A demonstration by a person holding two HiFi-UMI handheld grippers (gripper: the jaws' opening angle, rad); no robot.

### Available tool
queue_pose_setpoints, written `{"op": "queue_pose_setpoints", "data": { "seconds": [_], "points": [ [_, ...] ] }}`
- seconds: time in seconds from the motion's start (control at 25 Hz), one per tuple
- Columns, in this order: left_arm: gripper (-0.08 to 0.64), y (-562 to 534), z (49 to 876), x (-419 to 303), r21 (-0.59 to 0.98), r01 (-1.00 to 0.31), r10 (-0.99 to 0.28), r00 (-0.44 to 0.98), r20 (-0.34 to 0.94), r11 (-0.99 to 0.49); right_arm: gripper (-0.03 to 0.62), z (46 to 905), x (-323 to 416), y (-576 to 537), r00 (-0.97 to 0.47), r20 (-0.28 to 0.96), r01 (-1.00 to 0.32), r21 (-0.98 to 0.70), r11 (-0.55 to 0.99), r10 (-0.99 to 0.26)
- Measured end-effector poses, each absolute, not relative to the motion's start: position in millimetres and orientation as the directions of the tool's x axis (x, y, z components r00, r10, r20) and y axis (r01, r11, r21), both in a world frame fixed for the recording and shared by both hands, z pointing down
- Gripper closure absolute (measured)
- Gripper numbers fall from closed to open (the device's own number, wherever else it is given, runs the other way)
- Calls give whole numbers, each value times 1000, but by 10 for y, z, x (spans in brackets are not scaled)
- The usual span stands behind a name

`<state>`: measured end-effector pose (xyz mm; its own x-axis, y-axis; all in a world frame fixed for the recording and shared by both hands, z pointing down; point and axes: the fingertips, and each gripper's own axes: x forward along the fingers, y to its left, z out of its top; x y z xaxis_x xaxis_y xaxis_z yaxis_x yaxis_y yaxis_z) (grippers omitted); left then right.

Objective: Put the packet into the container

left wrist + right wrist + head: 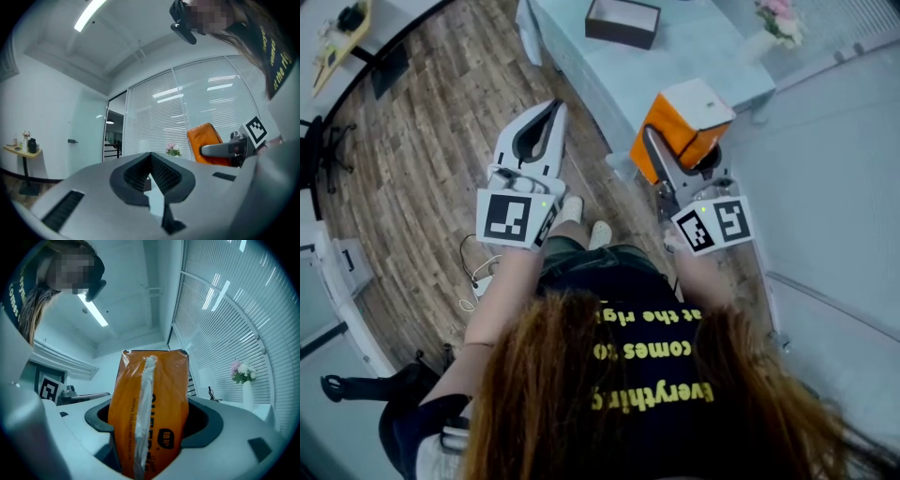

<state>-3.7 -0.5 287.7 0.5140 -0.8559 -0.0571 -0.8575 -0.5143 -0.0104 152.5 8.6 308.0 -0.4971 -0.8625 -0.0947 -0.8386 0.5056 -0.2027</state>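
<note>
Packet (pixel 682 124): in the head view it is an orange pouch with a pale top, carried in the air in the right tongs (pixel 673 167), over the floor just beside the edge of the pale table (pixel 703 56). A dark open container (pixel 622 21) sits on that table, well apart from the packet. The left tongs (pixel 546 120) are held out over the wooden floor (pixel 441 122).

In the left gripper view, the ribbed pads meet at their tips, closed on nothing; the packet shows off to the right.

In the right gripper view, the jaws stand wide and clamp the packet's two sides, its white back seam facing the camera and its top edge upright. It looks like a light, soft, crinkly foil pouch, probably slippery. A grip across the full middle, as here, seems safer than one on the thin top seal.
</note>
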Motion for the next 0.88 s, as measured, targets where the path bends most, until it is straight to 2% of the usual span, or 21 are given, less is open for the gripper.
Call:
{"op": "queue_pose_setpoints", "data": {
  "seconds": [0.44,0.88],
  "points": [
    [560,-735,2920,-117,-3,-826,-825,562,-54,-563,215,3083,1517,-501,-425,-88,-881,-190,434,-901],
    [560,-1543,2938,-423,13,-775,-773,628,-83,-631,215,3023,1183,-1253,-379,-75,-906,-173,386,-922]
  ]
}}
